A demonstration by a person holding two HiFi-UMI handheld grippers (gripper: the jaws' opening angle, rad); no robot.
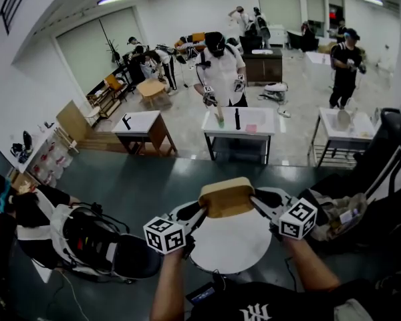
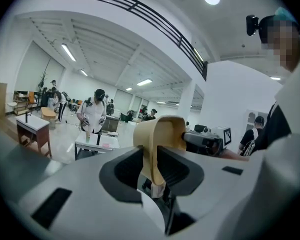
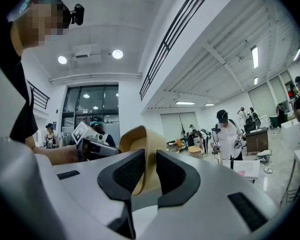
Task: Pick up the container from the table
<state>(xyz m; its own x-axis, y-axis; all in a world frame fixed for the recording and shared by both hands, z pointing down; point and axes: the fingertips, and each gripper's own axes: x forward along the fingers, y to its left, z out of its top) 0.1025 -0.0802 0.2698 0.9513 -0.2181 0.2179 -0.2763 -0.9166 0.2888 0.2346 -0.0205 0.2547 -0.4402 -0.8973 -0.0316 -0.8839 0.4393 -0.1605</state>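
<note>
A tan, rounded-rectangular container [image 1: 226,196] hangs in the air above the round white table [image 1: 230,249], gripped from both ends. My left gripper [image 1: 199,214] is shut on its left wall; in the left gripper view the tan wall [image 2: 160,139] runs between the two dark pads of that gripper [image 2: 151,163]. My right gripper [image 1: 255,199] is shut on the opposite wall, and in the right gripper view the rim [image 3: 140,140] sits pinched between that gripper's pads [image 3: 149,170]. Each gripper view shows the other gripper beyond the container.
Past the dark floor strip stand white tables [image 1: 239,120] [image 1: 139,122] [image 1: 344,124]. A person [image 1: 222,72] works at the middle one, with several more people behind. A black chair with gear [image 1: 87,241] sits at my left. Another black seat [image 1: 387,169] is at my right.
</note>
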